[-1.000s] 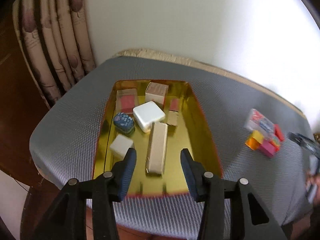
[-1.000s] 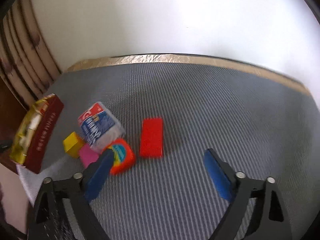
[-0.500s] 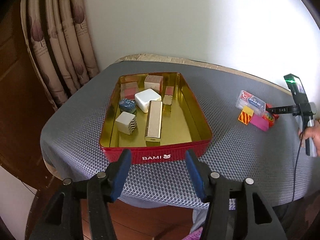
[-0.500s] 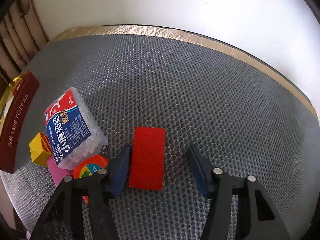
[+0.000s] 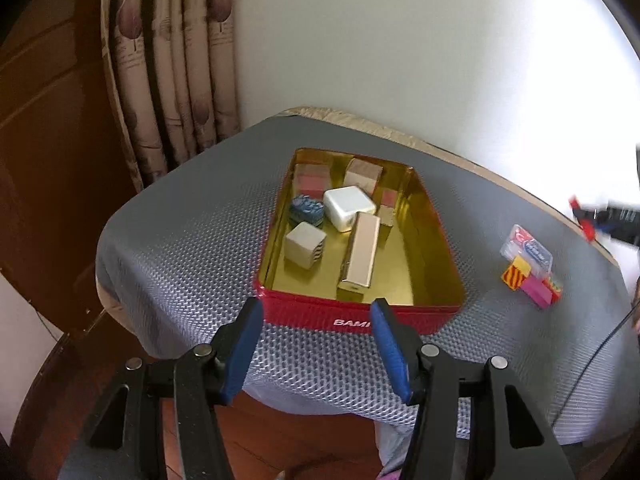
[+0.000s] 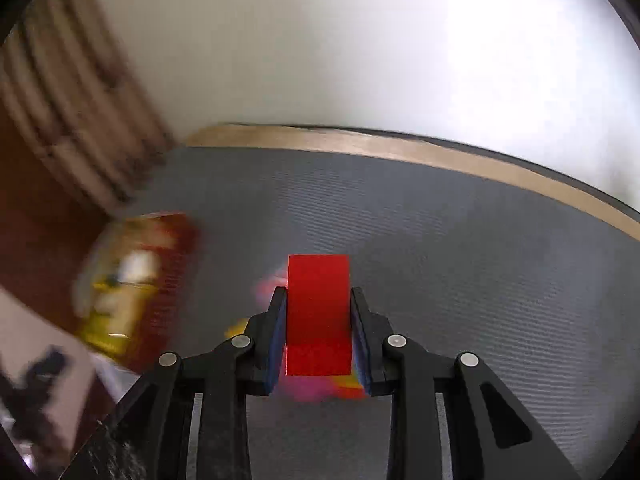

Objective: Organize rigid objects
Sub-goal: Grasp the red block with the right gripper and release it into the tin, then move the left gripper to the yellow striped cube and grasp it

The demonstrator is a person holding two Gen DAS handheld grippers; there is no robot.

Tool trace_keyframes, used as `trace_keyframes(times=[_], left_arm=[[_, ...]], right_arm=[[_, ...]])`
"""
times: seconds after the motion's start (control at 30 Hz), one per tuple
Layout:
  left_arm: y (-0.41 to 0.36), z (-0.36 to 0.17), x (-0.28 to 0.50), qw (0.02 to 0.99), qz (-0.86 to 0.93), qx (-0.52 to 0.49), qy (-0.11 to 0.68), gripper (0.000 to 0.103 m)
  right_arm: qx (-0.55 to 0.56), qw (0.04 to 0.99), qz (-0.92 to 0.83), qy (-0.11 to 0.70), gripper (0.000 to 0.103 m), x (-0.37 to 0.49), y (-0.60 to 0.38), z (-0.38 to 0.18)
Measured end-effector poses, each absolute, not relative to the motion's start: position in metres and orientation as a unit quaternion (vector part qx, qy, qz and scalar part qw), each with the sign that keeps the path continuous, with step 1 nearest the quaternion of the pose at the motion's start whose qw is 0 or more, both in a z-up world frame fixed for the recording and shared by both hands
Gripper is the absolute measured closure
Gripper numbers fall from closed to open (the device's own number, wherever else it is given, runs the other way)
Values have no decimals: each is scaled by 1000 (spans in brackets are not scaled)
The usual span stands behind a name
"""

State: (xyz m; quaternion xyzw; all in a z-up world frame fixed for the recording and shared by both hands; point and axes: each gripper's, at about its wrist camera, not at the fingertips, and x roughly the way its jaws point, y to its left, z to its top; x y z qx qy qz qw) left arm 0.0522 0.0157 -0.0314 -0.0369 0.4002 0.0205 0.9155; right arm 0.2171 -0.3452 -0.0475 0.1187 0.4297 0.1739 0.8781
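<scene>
The right gripper (image 6: 318, 322) is closing on the red block (image 6: 318, 300), squeezing its 2 flat sides. It looks hard, light, smooth. The left gripper (image 5: 316, 344) is open, holding nothing.

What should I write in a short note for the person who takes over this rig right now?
Right tool: jaws closing, pads pressed on the red block, held above the grey mat.
Left tool: open, empty, in front of the red tin.
Done: the gold bar, white cube and several other blocks lie in the tin.
Left: put the red block in, then the clear box and small coloured blocks on the mat.
</scene>
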Motion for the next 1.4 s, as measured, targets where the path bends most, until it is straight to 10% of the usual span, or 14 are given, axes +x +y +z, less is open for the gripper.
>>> trace_keyframes(times=[0.67,1.07,1.4], left_arm=[[39,-46,61,893,20,-79,443,46],[56,-63,72,869,24,-106,482,46],[55,-49,62,888,45,-85,450,46]], right_arm=[[110,817,276,494,76,278,-128,-87],[195,835,271,438,72,276,-187,-72],[-17,903,68,425,45,170,-346,-87]])
